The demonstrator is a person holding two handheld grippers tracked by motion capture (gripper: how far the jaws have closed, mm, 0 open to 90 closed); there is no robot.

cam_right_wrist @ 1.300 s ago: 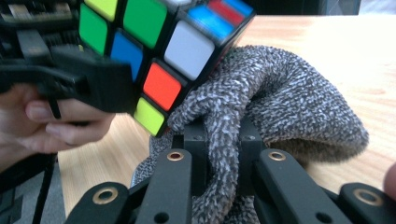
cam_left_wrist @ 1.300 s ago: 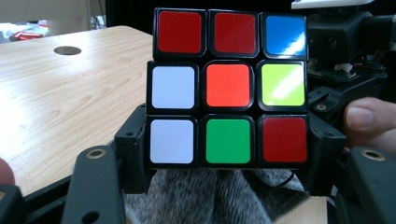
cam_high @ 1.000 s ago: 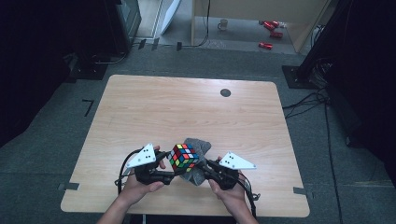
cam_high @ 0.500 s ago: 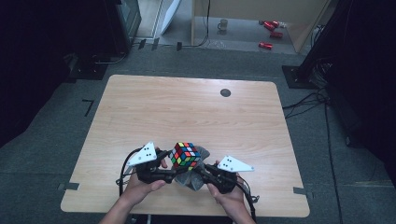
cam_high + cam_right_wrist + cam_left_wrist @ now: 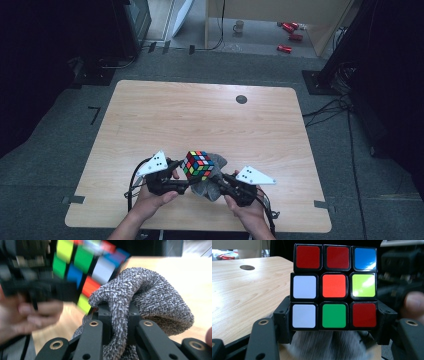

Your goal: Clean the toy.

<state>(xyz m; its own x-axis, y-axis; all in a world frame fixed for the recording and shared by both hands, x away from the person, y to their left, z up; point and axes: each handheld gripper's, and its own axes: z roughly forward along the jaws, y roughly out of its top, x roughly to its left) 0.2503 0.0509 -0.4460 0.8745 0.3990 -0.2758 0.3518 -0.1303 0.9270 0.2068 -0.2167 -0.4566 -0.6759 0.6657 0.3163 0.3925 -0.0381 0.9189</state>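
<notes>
The cube (image 5: 198,165), a scrambled puzzle with black edges and red, white, green, blue and yellow stickers, is held upright just above the table's (image 5: 200,115) near edge. The cloth (image 5: 140,305), speckled grey knit, is bunched against the cube's lower right side.

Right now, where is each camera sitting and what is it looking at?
High view: above the near table edge, looking down; forearms, both hands.
Left gripper view: on the left tongs, facing the cube clamped between them.
Right gripper view: on the right tongs, facing the grey cloth they pinch; the other hand shows.
Shared: cube and cloth.
</notes>
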